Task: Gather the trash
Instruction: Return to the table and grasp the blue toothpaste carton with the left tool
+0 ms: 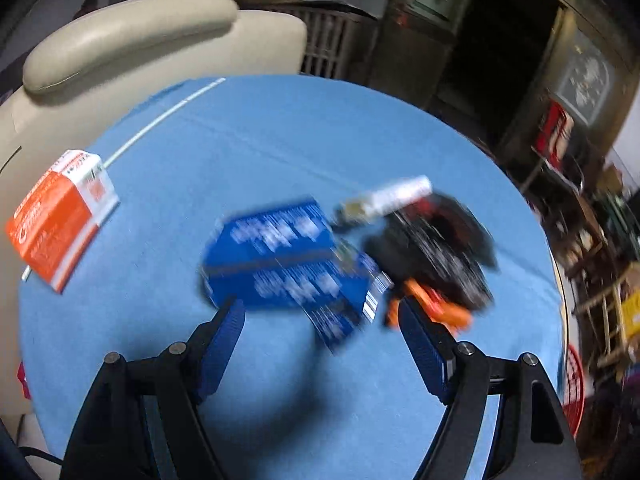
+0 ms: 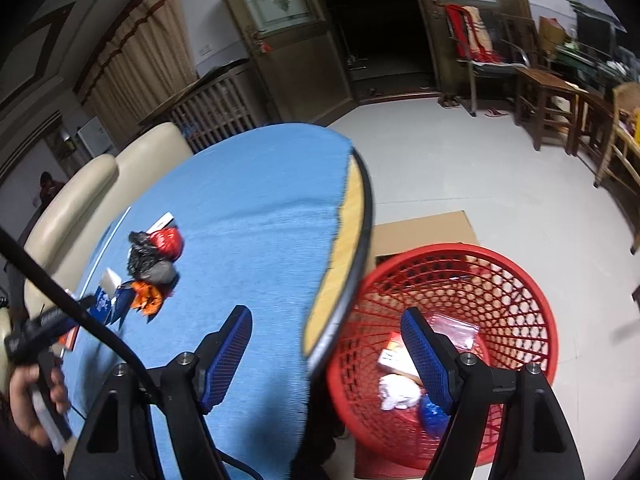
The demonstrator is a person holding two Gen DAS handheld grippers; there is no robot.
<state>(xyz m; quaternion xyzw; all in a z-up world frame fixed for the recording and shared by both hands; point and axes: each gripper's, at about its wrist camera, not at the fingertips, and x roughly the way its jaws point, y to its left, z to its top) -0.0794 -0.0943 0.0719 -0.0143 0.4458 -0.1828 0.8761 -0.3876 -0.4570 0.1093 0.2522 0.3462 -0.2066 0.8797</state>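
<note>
Two grippers, both spread wide with nothing between the ribbed blue pads. The left gripper hangs low in its frame over the round blue cloth surface — just above it lies one blurred blue carton, long axis running left to right. One orange-and-white box sits at far left, one crumpled black bag centre-right. The right gripper straddles the surface edge and one red mesh basket holding scraps

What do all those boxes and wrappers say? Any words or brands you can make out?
Nothing reads clearly.
Orange and white box: printed text, too small and distorted to read.
Blue box: white lettering, blurred by motion.
Small carton in the red basket: print too small.
</note>
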